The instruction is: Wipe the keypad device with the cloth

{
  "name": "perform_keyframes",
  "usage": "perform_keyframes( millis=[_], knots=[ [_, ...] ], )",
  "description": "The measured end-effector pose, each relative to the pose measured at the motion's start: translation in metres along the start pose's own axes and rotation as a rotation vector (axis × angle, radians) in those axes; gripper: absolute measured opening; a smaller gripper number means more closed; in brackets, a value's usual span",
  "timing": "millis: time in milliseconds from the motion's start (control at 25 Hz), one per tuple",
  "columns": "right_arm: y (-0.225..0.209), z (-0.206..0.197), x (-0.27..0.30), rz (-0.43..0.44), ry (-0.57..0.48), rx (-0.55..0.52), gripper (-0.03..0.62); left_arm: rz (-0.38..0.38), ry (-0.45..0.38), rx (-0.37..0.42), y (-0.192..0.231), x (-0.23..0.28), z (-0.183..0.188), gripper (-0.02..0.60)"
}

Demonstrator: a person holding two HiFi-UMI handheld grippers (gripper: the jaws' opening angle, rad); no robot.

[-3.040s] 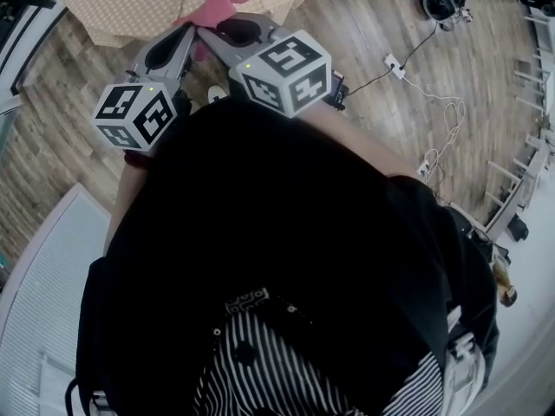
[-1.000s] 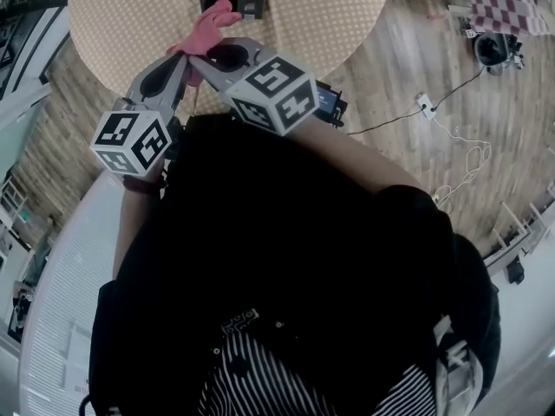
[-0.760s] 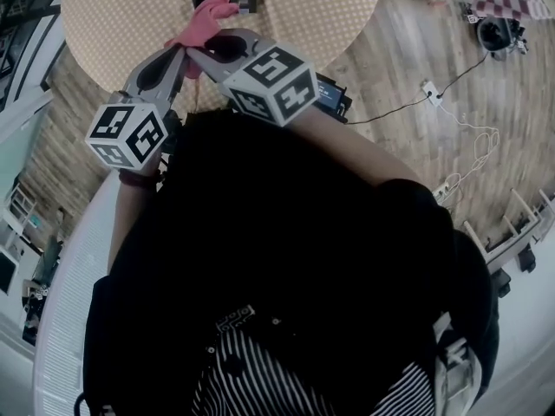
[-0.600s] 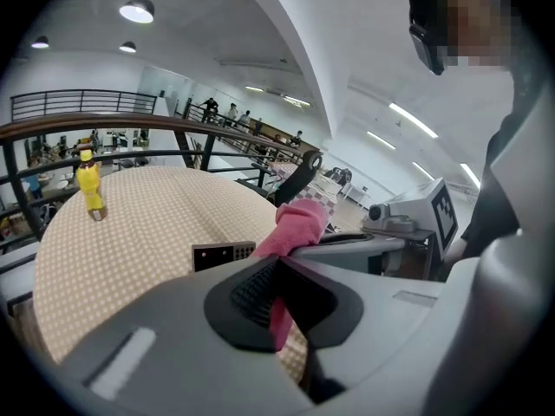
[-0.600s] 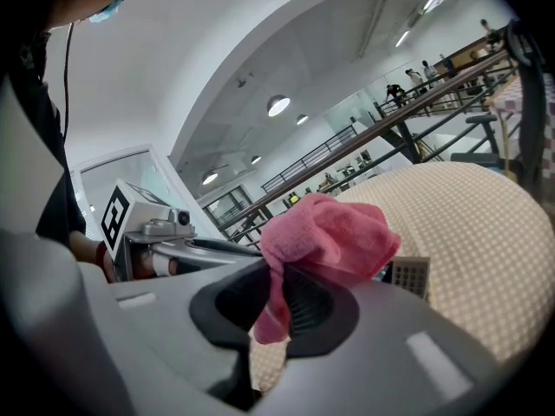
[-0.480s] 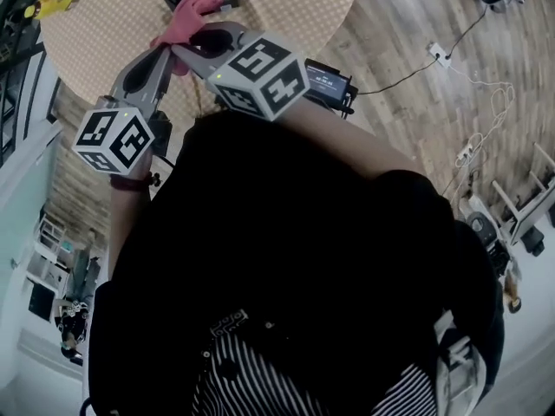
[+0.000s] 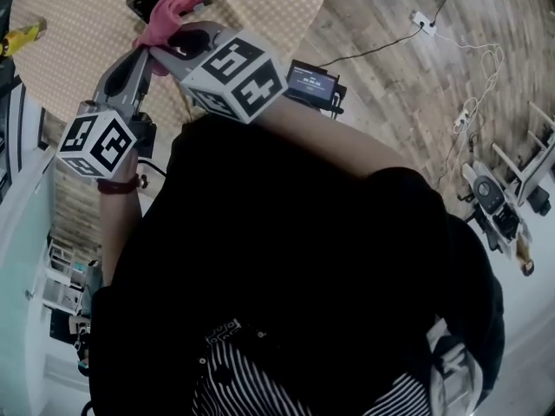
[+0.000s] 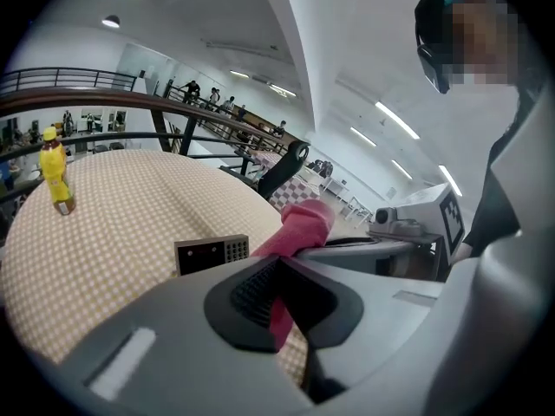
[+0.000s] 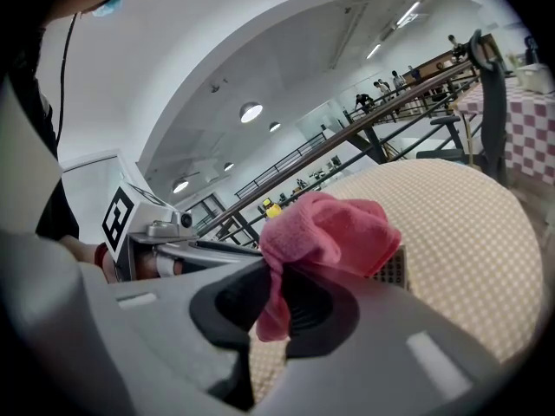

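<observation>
Since three seconds back, the keypad device (image 8: 212,251) has been brought into view, inside the desk's (image 7: 260,7) near edge. Cloth (image 7: 170,9) is pinched by left gripper (image 8: 279,295) and right gripper (image 9: 282,306) fingers alike. Device lies just beyond, long axis crosswise; neither gripper judged nearer.

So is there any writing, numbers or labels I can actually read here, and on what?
Nothing reads clearly.
Marker cube, and the other: square codes, no words.
Small screen beside the right arm: lit text, too small.
Keypad device: keys too small.
Yellow bottle: label blurred.
</observation>
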State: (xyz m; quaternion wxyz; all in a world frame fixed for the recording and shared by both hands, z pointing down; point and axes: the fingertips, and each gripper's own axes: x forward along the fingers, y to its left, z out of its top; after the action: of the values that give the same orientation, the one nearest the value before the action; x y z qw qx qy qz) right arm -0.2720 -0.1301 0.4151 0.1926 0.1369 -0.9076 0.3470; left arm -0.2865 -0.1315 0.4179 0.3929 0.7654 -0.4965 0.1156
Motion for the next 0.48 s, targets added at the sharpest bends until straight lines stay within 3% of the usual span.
perform_keyframes(
  millis=[240,480],
  knots=[
    [-0.025,0.003,0.036,-0.027,0.003,0.059,0.043,0.043,0.042,-0.01,0.039,0.02,0.002,0.005],
    [-0.025,-0.005,0.028,-0.029,-0.003,0.049,0.043,0.049,0.063,0.018,0.033,0.023,-0.002,0.005]
  ],
)
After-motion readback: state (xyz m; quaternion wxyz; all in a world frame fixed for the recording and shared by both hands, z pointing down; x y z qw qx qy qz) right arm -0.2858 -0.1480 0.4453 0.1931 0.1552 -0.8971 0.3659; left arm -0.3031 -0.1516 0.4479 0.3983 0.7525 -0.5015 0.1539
